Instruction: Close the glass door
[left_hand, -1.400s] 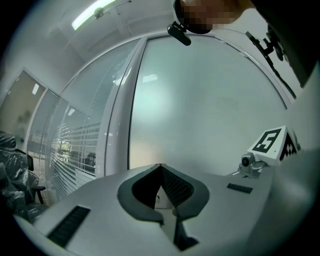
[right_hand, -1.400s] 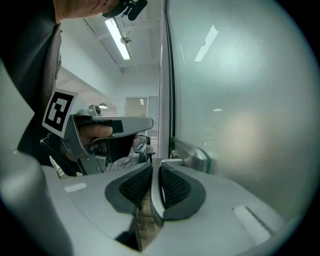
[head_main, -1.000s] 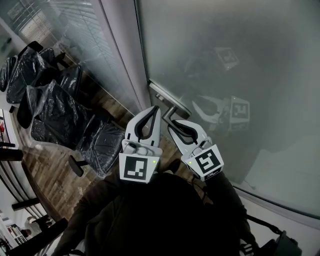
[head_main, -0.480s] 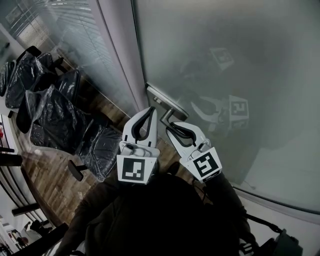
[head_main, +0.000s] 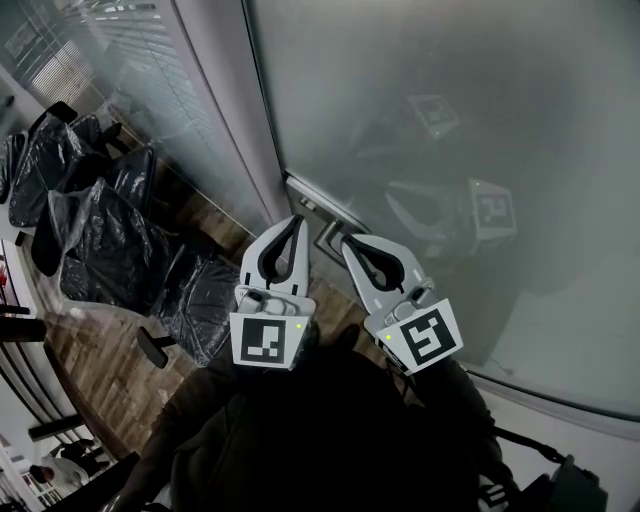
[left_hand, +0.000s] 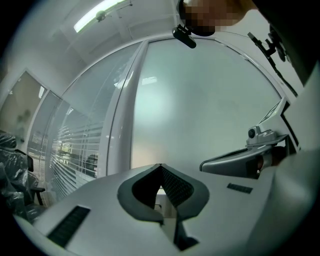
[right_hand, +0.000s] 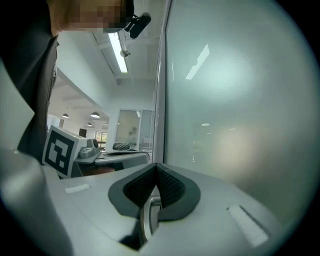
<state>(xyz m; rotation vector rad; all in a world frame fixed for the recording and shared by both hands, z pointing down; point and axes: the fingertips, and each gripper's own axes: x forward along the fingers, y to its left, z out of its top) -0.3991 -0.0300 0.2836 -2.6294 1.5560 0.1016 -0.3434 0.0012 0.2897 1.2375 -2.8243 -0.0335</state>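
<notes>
Glass door: the frosted glass door fills the upper right of the head view, with its left edge running down beside a pale door post. I cannot tell whether edge and post meet.
Door handle: the metal door handle sits at the door's left edge, near the middle of the frame, just above both tongs.
Right tongs: the right tongs are at lower centre, pointing up at the handle. In the right gripper view the tips are together and the metal bar is caught in the hollow just behind them.
Left tongs: the left tongs are just left of the right pair, near the door post. In the left gripper view the jaws are closed tip to tip, with nothing held between them.
Markers: each pair carries a marker cube with a black-and-white square pattern and a small green light.
Labels: there are small dark patches on the jaw shells in the gripper views, too blurred to read.
Reflection: a faint copy of the tongs and a marker shows in the glass at centre right.
Left side: chairs wrapped in black plastic stand on a wooden floor, with blinds at upper left.
Bottom: the person's dark sleeves.
</notes>
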